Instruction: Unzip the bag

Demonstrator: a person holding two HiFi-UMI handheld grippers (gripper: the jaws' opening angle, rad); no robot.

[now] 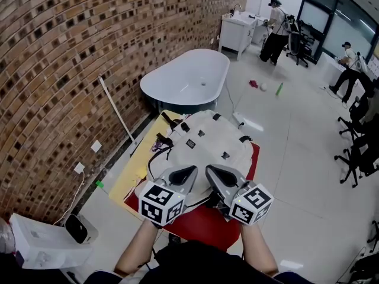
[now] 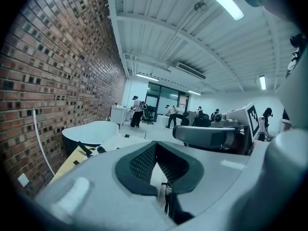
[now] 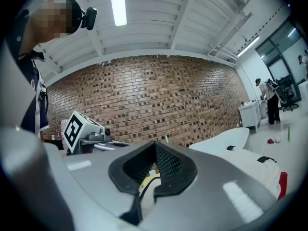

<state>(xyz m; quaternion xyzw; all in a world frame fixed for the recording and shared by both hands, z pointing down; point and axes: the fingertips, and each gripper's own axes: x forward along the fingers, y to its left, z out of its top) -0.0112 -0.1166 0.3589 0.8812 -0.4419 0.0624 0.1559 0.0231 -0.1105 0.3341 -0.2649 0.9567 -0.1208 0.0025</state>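
A white backpack [image 1: 207, 138] with black buckles and straps lies flat on a red surface [image 1: 207, 223]. Both grippers hover side by side over its near end, tips pointing toward each other. My left gripper [image 1: 188, 171] is shut, with its pads together and nothing clamped at the tips. My right gripper [image 1: 213, 171] is shut the same way. In the left gripper view the shut gripper [image 2: 155, 150] points over the bag [image 2: 103, 146], with the right gripper's body [image 2: 207, 136] beside it. The right gripper view shows its shut gripper [image 3: 155, 150] and the bag [image 3: 250, 158] at the right. The zipper is not discernible.
A yellow mat [image 1: 133, 176] lies under the bag's left side. A white bathtub [image 1: 186, 78] stands beyond it, along the brick wall [image 1: 71, 58]. A white device [image 1: 41, 241] sits on the floor at lower left. Office chairs [image 1: 358, 152] and people [image 1: 275, 22] are far right.
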